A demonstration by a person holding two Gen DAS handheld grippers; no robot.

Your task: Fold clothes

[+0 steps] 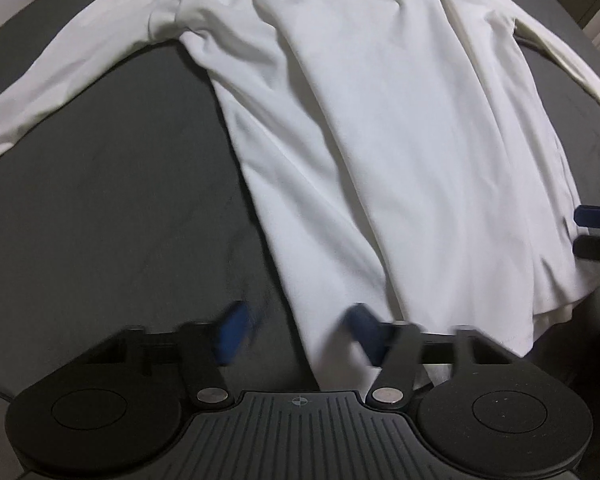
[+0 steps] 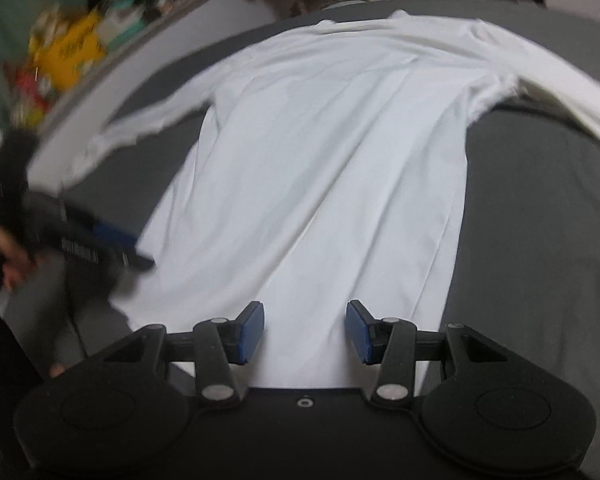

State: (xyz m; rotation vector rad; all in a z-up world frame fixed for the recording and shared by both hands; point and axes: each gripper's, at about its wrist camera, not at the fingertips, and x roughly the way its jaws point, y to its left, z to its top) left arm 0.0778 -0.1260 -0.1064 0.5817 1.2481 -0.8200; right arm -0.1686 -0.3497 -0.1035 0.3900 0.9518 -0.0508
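A white long-sleeved shirt (image 1: pixel 380 128) lies spread on a dark grey surface (image 1: pixel 100 200), its sleeves stretched out to both sides and its hem toward me. My left gripper (image 1: pixel 300 332) is open at the hem's left corner, blue pads blurred, one on the grey surface and one over the cloth. In the right wrist view the same shirt (image 2: pixel 320 160) runs away from me, and my right gripper (image 2: pixel 306 332) stands open over the middle of the hem with nothing between its pads. The left gripper (image 2: pixel 112 248) shows at the shirt's left edge, blurred.
The grey surface (image 2: pixel 540 240) extends to the right of the shirt. At the far left lie blurred colourful items, including a yellow package (image 2: pixel 68 52). A hand (image 2: pixel 4 248) holds the left tool. The right gripper's fingers (image 1: pixel 598 216) poke in at the right edge.
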